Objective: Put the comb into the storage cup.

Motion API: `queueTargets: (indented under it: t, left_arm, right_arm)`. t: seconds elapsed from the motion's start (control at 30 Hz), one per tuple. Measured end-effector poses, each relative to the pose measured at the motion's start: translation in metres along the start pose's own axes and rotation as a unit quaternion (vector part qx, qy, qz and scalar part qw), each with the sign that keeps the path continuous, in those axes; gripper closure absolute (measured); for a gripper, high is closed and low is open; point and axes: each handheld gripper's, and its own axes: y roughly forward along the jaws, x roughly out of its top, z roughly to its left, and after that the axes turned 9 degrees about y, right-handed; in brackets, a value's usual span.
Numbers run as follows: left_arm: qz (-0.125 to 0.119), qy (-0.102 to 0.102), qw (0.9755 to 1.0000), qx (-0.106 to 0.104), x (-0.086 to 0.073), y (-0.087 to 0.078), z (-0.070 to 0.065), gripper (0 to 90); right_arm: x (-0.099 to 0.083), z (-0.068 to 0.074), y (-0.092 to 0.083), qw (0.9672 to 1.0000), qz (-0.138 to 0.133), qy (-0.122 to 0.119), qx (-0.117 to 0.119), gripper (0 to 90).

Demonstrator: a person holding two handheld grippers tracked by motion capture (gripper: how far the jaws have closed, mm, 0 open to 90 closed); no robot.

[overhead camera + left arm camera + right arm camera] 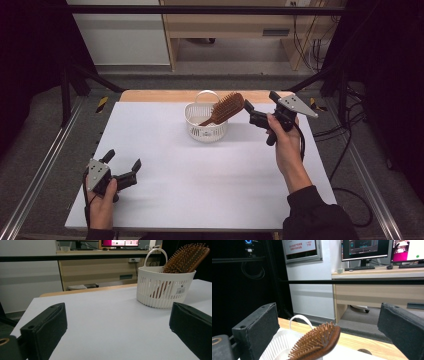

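Observation:
A white slotted basket (pixel 205 132) with a hoop handle stands at the back middle of the white table (pixel 200 180). A wooden hairbrush (pixel 227 107) leans in it, handle down, bristled head sticking out over the right rim. My right gripper (pixel 260 100) hovers just right of the brush head, open and touching nothing. In the right gripper view the brush (pixel 319 342) and basket (pixel 279 345) lie low between the spread jaws of that gripper (pixel 327 312). My left gripper (pixel 123 157) rests open at the near left. Its own view (pixel 117 312) shows the basket (pixel 162 290) and brush (pixel 186 257) far off.
Metal frame rails run along both sides of the table. A wooden desk and cables stand beyond the far edge. Bare table surface stretches between the basket and the person's hands.

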Motion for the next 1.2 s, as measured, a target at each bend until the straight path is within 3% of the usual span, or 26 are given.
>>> queueTargets:
  t: [0.53, 1.2]
  left_arm:
    - [0.001, -0.007, 1.0, 0.0, 0.001, -0.002, 0.002, 1.7]
    - [-0.003, -0.006, 1.0, -0.005, 0.001, -0.002, 0.001, 1.6]
  right_arm:
    - [-0.006, -0.01, -0.02, 0.9999, 0.004, -0.01, -0.007, 3.3]
    - [-0.01, -0.016, -0.027, 0.9998, 0.008, -0.015, -0.01, 3.2]
